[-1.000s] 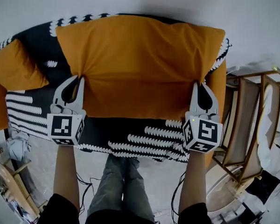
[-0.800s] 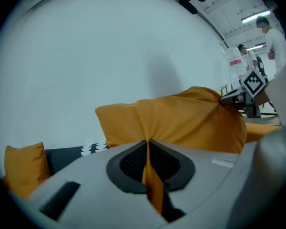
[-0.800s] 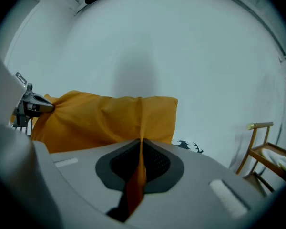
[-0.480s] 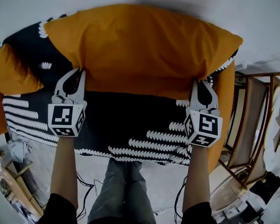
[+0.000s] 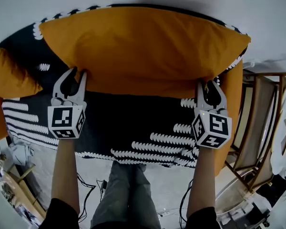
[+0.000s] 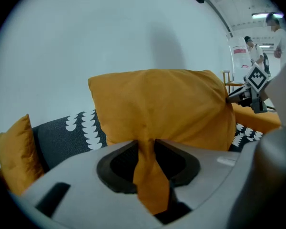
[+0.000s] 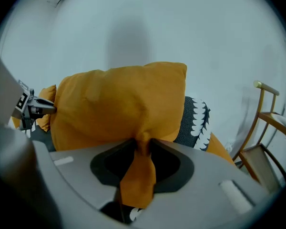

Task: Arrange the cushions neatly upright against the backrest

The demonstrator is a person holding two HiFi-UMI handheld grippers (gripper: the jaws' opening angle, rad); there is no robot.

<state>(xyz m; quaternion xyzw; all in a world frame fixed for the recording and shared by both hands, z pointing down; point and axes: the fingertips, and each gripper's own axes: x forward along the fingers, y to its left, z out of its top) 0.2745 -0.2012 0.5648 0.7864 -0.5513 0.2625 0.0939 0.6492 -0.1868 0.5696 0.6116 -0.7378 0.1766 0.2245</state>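
A large orange cushion stands upright along the backrest of a black sofa with white markings. My left gripper is at its lower left corner and my right gripper at its lower right corner. Both sets of jaws have just been opening and stand slightly apart. In the left gripper view a strip of the cushion's fabric still hangs between the jaws of the left gripper. The right gripper view shows the same strip of fabric in the right gripper. A smaller orange cushion leans at the sofa's left end.
An orange arm or cushion borders the sofa's right end. A wooden chair frame stands just right of it. A white wall rises behind the backrest. Cables and clutter lie on the floor near the person's legs.
The large cushion has moved back and settled upright against the backrest, with both grippers following it. Both pairs of jaws, shut on its corners earlier, now stand parted.
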